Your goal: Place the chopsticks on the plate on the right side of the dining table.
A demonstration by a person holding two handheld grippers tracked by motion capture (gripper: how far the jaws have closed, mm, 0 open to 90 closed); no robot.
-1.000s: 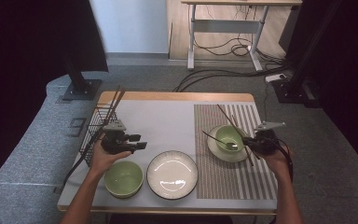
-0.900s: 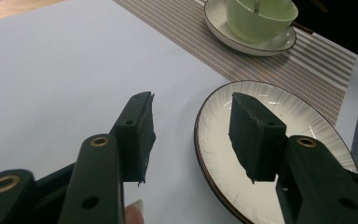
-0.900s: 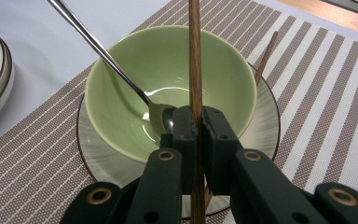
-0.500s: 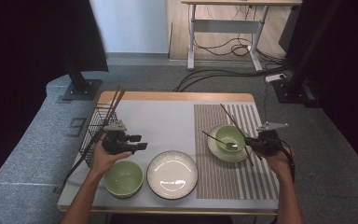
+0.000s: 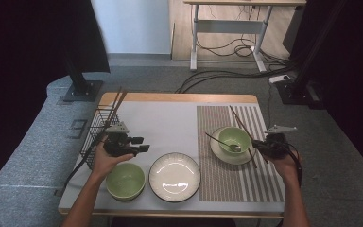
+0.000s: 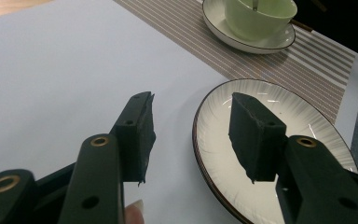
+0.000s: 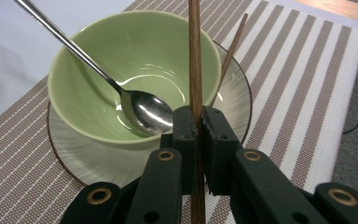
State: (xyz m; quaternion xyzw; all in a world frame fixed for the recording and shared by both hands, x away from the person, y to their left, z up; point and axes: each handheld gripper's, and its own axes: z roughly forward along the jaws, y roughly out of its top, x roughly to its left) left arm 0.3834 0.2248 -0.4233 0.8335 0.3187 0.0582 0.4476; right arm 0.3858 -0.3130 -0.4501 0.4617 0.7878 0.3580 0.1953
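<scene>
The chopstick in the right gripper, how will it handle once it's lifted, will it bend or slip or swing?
The chopstick looks like thin straight wood, so probably stiff and light. The right gripper is shut on one narrow section with a long length sticking out ahead, so it may pivot between the fingers. Its tip passes beside the bowl and could knock it.

Wooden chopstick (image 7: 195, 56); glossy glazed bowl (image 7: 135, 56); shiny metal spoon (image 7: 147, 112)
</scene>
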